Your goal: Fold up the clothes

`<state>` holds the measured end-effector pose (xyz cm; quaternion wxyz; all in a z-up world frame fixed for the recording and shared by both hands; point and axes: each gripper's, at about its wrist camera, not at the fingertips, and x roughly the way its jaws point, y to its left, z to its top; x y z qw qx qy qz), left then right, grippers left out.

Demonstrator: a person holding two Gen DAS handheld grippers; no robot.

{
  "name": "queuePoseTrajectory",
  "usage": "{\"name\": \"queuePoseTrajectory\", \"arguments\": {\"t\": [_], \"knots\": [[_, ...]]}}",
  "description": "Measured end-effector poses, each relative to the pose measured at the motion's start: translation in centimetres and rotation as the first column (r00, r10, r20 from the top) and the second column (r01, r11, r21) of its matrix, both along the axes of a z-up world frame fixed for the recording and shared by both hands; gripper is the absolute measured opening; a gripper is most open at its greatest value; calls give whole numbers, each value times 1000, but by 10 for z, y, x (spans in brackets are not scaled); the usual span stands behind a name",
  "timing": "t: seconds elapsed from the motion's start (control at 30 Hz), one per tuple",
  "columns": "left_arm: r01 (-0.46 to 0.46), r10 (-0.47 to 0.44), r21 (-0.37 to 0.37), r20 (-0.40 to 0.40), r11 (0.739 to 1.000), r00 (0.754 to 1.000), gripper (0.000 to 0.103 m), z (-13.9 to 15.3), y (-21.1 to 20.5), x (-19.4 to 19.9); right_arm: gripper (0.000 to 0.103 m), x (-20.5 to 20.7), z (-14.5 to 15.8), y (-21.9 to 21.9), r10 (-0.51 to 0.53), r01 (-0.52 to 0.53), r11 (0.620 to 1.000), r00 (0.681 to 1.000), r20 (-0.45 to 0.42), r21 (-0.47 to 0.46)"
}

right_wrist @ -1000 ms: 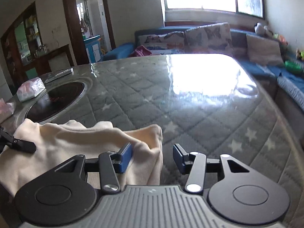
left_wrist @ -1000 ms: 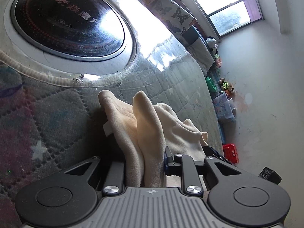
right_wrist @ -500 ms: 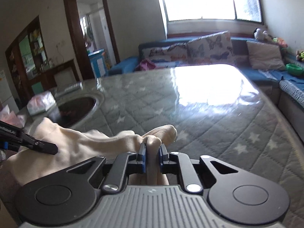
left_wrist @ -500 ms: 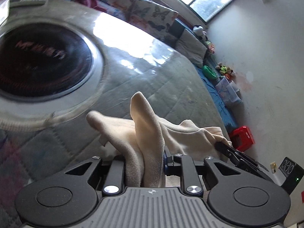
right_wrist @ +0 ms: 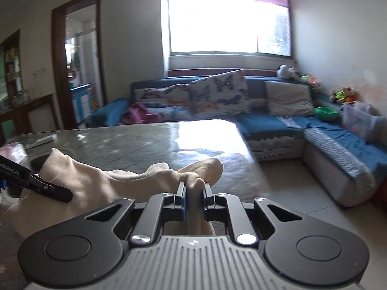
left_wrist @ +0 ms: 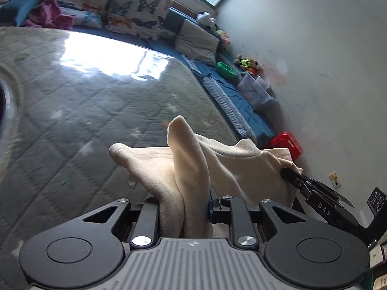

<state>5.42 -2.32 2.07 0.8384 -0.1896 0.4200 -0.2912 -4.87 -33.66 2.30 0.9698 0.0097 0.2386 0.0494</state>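
A cream-coloured soft fleece garment [left_wrist: 232, 166] hangs bunched between the two grippers, lifted above the near part of the grey quilted star-patterned table [left_wrist: 101, 101]. The left gripper [left_wrist: 183, 203] has its fingers [left_wrist: 212, 203] pressed narrow on a thick upright fold of the cloth, which rises past them to a rounded tip. The right gripper [right_wrist: 193, 200] likewise has its blue-padded fingers [right_wrist: 181, 199] closed tight on a bunched edge of the same garment [right_wrist: 101, 183], a rounded lobe poking out ahead of them. In the left wrist view the right gripper [left_wrist: 289, 176] shows at the far right end of the cloth; in the right wrist view the left gripper [right_wrist: 58, 193] shows at the left end. So the garment's long axis runs sideways from one gripper to the other, sagging a little in the middle, with its folds pointing up and away towards the window.

Beyond the table [right_wrist: 150, 140] a blue L-shaped sofa [right_wrist: 273, 125] wraps the far side and the right-hand wall, carrying butterfly-print cushions [right_wrist: 217, 94], a plain grey cushion [right_wrist: 287, 97], a pink crumpled cloth [right_wrist: 137, 116] and a green bowl [right_wrist: 325, 113]. Soft toys [right_wrist: 342, 95] sit in the sofa's corner. A red plastic crate [left_wrist: 287, 143] stands on the floor by the white wall, just past the cloth's right end. A bright window [right_wrist: 227, 19] lights the glossy table top; a dark wooden doorway [right_wrist: 77, 55] opens at left. Nothing lies on the table beneath the held cloth that I can make out.
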Motion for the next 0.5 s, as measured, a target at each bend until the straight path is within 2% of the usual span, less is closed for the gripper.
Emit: {"name": "queuePoseTrajectory", "arguments": {"t": [0.27,0.5], "knots": [[84,-84,24,-12,996,996,21,-9,-51,21,11,10,-7,-40,-102,102,995,995,-18,-25],[125,-121,74,-60,989,991,22,-30,-64,28,11,15,-37,-57,-146,144,989,986,-79,-32]]}}
